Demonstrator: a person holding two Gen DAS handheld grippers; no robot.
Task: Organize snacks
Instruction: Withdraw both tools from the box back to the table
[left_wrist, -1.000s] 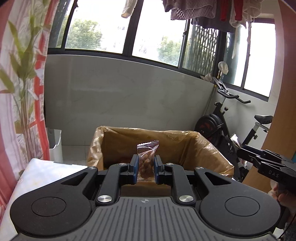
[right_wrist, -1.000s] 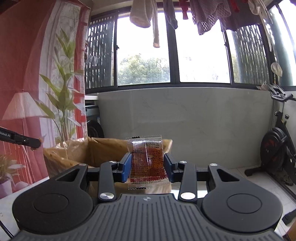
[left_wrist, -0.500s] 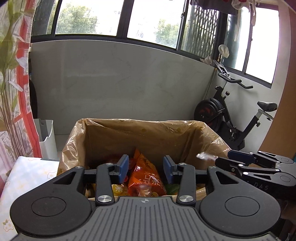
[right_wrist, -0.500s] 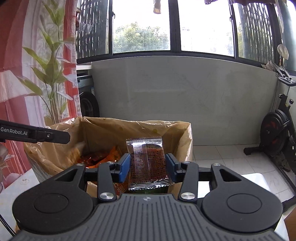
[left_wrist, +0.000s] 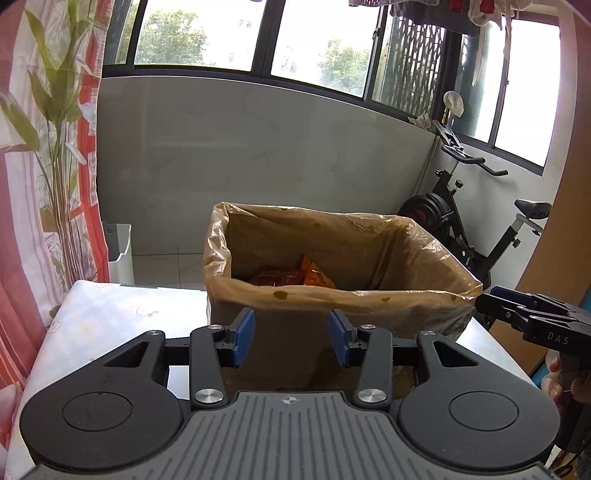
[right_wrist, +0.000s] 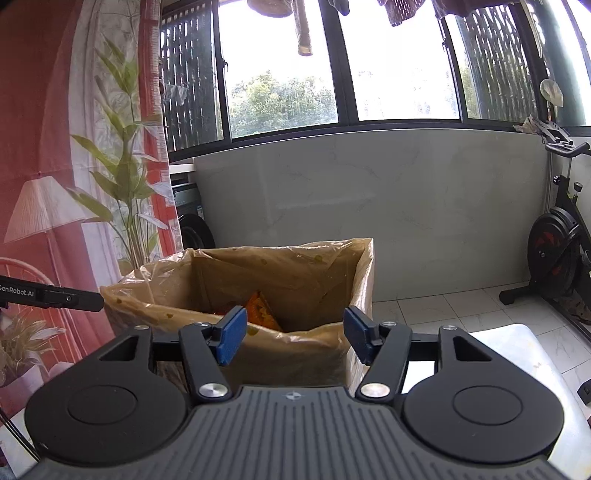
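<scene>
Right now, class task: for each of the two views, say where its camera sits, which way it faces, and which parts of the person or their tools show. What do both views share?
Left wrist: sits on the left tongs, facing along their open jaws at the lined box on the table; the right tongs and fingers of a hand show at right.
Right wrist: sits on the right tongs, jaws open, facing the same box; the left tongs' tip shows at left.
Shared: box, orange packets inside, window wall, exercise bike.

1. You have an exercise bike (left_wrist: 476, 221) by the far wall.
2. A plant-print curtain (right_wrist: 92, 177) hangs left.
3. Laundry (right_wrist: 303, 26) hangs above the window (left_wrist: 321, 40).
4. A white bin (left_wrist: 120, 251) stands on the floor.
</scene>
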